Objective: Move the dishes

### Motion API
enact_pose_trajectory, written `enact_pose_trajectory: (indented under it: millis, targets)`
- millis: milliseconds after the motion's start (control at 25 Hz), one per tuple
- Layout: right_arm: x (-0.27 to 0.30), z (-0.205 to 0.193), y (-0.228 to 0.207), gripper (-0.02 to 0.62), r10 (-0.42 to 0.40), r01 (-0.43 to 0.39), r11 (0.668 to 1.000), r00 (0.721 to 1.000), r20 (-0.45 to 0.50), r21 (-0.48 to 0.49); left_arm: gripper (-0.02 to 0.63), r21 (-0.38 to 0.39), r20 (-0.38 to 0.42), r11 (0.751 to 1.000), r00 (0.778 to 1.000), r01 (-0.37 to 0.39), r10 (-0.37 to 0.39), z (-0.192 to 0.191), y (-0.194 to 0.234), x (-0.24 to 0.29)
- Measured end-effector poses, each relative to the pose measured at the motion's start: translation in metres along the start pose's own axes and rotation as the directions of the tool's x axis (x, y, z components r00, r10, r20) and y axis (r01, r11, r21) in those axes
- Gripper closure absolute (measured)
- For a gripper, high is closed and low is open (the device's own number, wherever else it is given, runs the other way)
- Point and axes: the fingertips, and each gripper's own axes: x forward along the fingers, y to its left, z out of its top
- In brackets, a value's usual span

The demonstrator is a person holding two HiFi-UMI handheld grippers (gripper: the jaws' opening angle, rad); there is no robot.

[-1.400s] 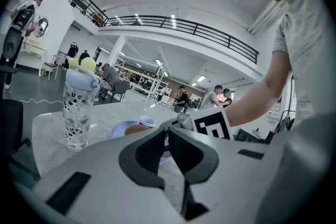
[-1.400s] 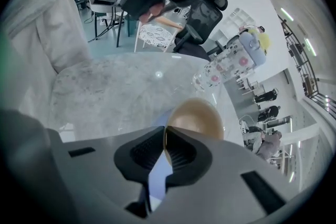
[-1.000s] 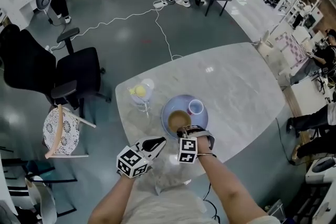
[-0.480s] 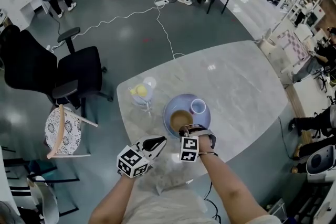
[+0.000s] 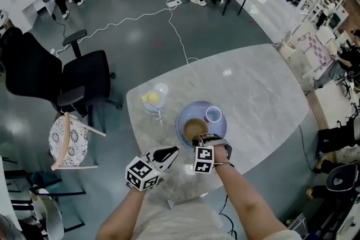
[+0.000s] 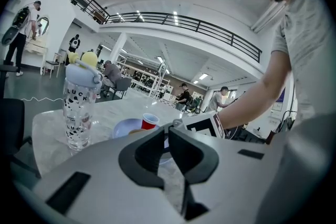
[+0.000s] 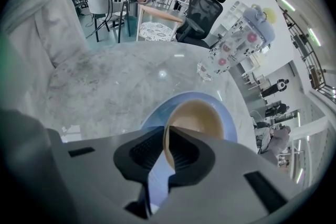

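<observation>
A pale blue plate (image 5: 216, 126) lies on the marble table (image 5: 259, 93), carrying a tan bowl (image 5: 194, 128) and a small red cup (image 5: 213, 114). My right gripper (image 5: 200, 142) is at the plate's near side. In the right gripper view its jaws are shut on the near rim of the bowl (image 7: 202, 120), which sits on the plate (image 7: 157, 113). My left gripper (image 5: 170, 150) hovers to the left of it, over the table's near edge, jaws shut on nothing. The left gripper (image 6: 167, 132) view shows the cup (image 6: 149, 121) and the plate (image 6: 122, 127) beyond the jaws.
A clear water bottle (image 5: 153, 99) with a yellow-topped lid stands left of the plate and also shows as the bottle (image 6: 80, 107) and the bottle (image 7: 233, 42). A black office chair (image 5: 62, 73) and a white woven chair (image 5: 64, 143) stand left of the table. Cables run across the floor beyond.
Nothing has visibly moved on the table; only the head view has drifted slightly. Both grippers hold their places.
</observation>
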Motion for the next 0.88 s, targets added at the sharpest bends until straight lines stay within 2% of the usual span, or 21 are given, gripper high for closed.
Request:
enact_pose_trajectory:
  millis: [160, 360, 520, 880]
  targets:
    - [-0.001, 0.000, -0.001, 0.515, 0.008, -0.008, 1.000, 1.000, 0.012, 0.030, 0.584, 0.000, 0.000, 1.000, 1.000, 0.001, -0.001, 0.002, 0.000, 0.001]
    - [-0.008, 0.000, -0.001, 0.500, 0.003, -0.005, 0.997, 1.000, 0.030, 0.079, 0.584, 0.004, 0.003, 1.000, 1.000, 0.007, -0.007, 0.004, -0.001, 0.002]
    - [-0.020, 0.001, -0.004, 0.499, -0.022, 0.012, 0.988, 0.998, 0.067, 0.154, 0.584, 0.009, 0.006, 1.000, 1.000, 0.015, -0.015, 0.007, -0.003, 0.006]
    - [-0.068, 0.006, -0.019, 0.500, -0.153, 0.082, 0.925, 0.974, 0.165, 0.370, 0.584, 0.031, 0.016, 0.999, 0.999, 0.042, -0.042, 0.015, -0.010, 0.014]
